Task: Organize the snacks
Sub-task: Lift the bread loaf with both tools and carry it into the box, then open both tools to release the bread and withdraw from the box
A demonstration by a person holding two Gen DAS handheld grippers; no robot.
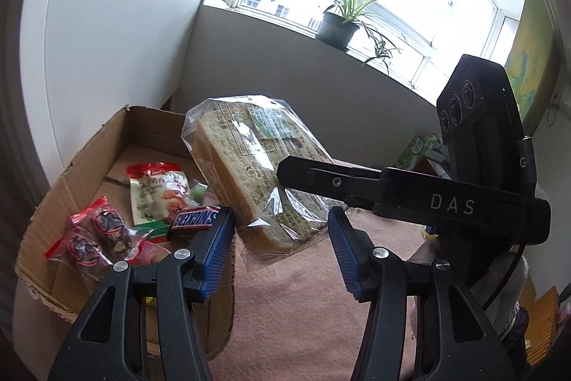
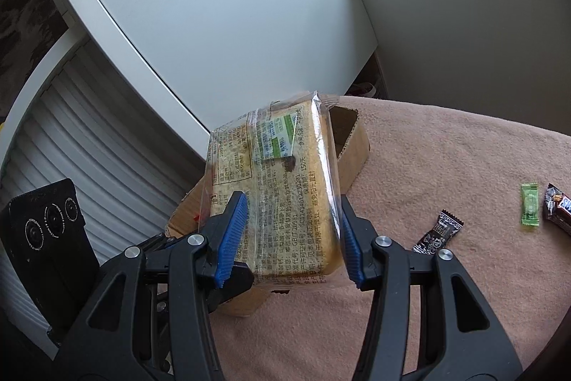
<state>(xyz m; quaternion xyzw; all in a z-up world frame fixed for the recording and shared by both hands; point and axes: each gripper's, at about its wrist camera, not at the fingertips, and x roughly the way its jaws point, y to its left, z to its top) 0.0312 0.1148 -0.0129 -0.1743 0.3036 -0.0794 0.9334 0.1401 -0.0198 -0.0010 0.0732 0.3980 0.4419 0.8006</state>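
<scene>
A: Where is the bread packet (image 2: 282,191) held?

B: It is clamped between the blue pads (image 2: 232,234) of the right gripper (image 2: 289,238), lifted clear of the pink cloth (image 2: 446,291) and carried near the cardboard box (image 1: 89,166). In the left wrist view it is seen hanging beside the box's near corner, pinched by the black fingers of the right tool.

A: And the left gripper (image 1: 282,245)?

B: Its fingers are held apart and nothing is pressed by them; the packet only shows beyond them.

A: How is the packet expected to handle?

B: It is judged light and soft. The slices can be crushed if squeezed harder, and the clear wrap looks slippery, so a hold across the loaf's body is preferred to the loose film ends.

A: Is room left in the box?

B: A Snickers bar (image 1: 194,218), a red sweet bag (image 1: 92,238) and a green-and-white pouch (image 1: 157,191) are already lying on the floor of it. Bare cardboard is seen toward the far wall. The raised flaps must be cleared on the way in. Three small sweets (image 2: 439,232) are left on the cloth, well apart from the box.
</scene>
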